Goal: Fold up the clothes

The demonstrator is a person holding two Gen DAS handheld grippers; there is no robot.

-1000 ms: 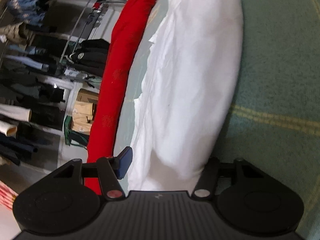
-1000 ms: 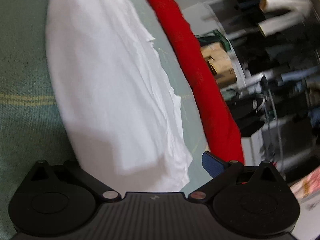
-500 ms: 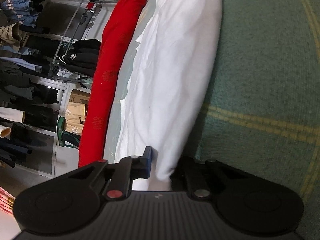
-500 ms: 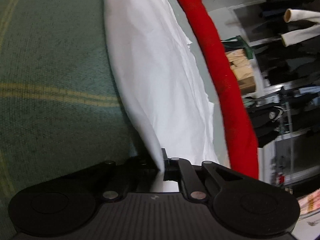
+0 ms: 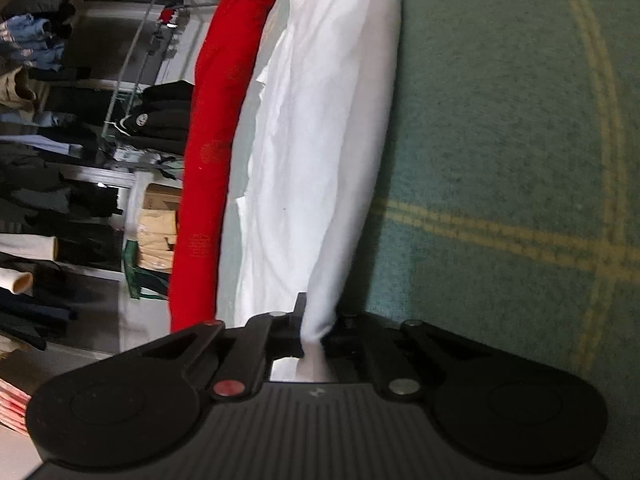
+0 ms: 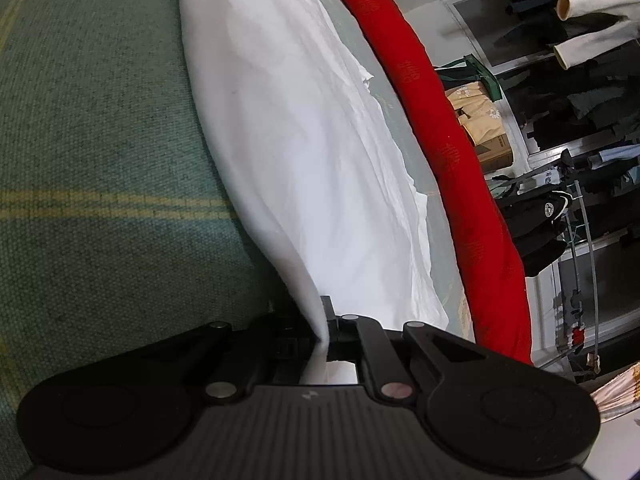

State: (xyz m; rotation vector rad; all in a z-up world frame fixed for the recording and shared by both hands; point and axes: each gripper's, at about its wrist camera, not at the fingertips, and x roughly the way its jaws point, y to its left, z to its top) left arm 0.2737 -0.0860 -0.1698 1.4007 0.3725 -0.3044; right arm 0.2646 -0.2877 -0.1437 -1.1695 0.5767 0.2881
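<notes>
Both the left gripper (image 5: 314, 336) and the right gripper (image 6: 322, 332) pinch the near edge of the white cotton garment (image 5: 320, 140), which stretches ahead of their fingers across the green woven blanket (image 5: 500, 140), likely so that edge lifts evenly for folding.

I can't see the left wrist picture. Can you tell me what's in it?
The left gripper is pinched shut on the edge of a white garment lying on a green blanket. A long red roll lies beside it.

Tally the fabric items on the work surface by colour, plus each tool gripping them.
White garment: 1
Red rolled cloth: 1
Green plaid cover: 1
Left tool, shut on the white garment: 1
Right tool, shut on it: 1
Total: 5
</notes>
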